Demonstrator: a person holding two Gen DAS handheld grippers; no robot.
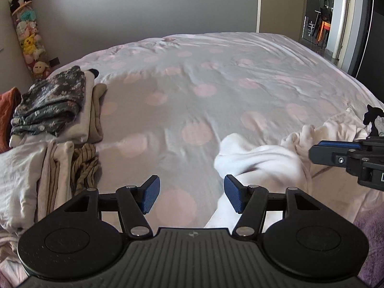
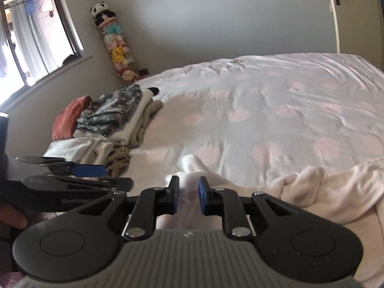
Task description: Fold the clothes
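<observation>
White garment [image 1: 261, 160] is lying crumpled on the near edge of the bed [image 1: 216, 76], looking soft, light and floppy; a hem edge seems best to pinch. Left gripper [image 1: 192, 195] is hovering spread beside it; right gripper [image 2: 188, 195] is hovering part-spread over it, pinching nothing. Folded clothes [image 1: 50, 105] are sitting stacked to the left.

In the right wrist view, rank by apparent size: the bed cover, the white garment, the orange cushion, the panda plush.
1. Bed cover, fills most of the view.
2. White garment, though nearness to the camera enlarges it.
3. Orange cushion.
4. Panda plush, smallest, but also farthest away.
</observation>
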